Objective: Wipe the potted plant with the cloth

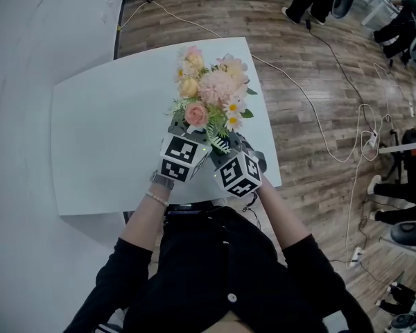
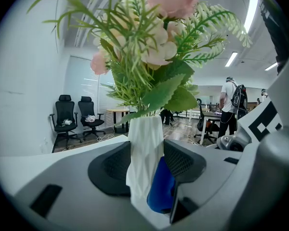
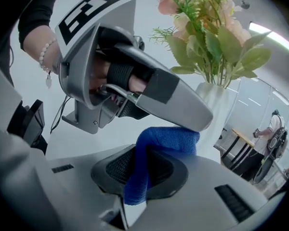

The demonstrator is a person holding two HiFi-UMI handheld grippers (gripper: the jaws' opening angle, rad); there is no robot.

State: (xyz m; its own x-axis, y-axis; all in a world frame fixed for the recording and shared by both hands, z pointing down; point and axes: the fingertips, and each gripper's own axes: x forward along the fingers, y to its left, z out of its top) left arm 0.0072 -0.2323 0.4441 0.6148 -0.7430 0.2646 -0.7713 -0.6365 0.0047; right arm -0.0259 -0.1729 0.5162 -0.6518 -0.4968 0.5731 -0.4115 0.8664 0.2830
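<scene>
The potted plant (image 1: 209, 92), pink and cream flowers with green fronds, stands near the front right of the white table (image 1: 104, 137). Its white faceted vase (image 2: 145, 143) sits between my left gripper's (image 2: 145, 166) dark pads, which grip it on both sides. My right gripper (image 3: 143, 171) is shut on a blue cloth (image 3: 166, 138). The cloth's free end bulges up against the underside of the left gripper's finger (image 3: 173, 100), next to the vase (image 3: 216, 105). A blue patch of cloth (image 2: 161, 186) shows low beside the vase. From the head view both grippers (image 1: 191, 141) (image 1: 229, 148) crowd under the blooms.
The table's front edge (image 1: 194, 203) lies just under my hands, its right edge (image 1: 267, 137) close to the plant. Cables (image 1: 333, 144) run over the wooden floor on the right. Black office chairs (image 2: 67, 119) and a standing person (image 2: 229, 105) are far behind.
</scene>
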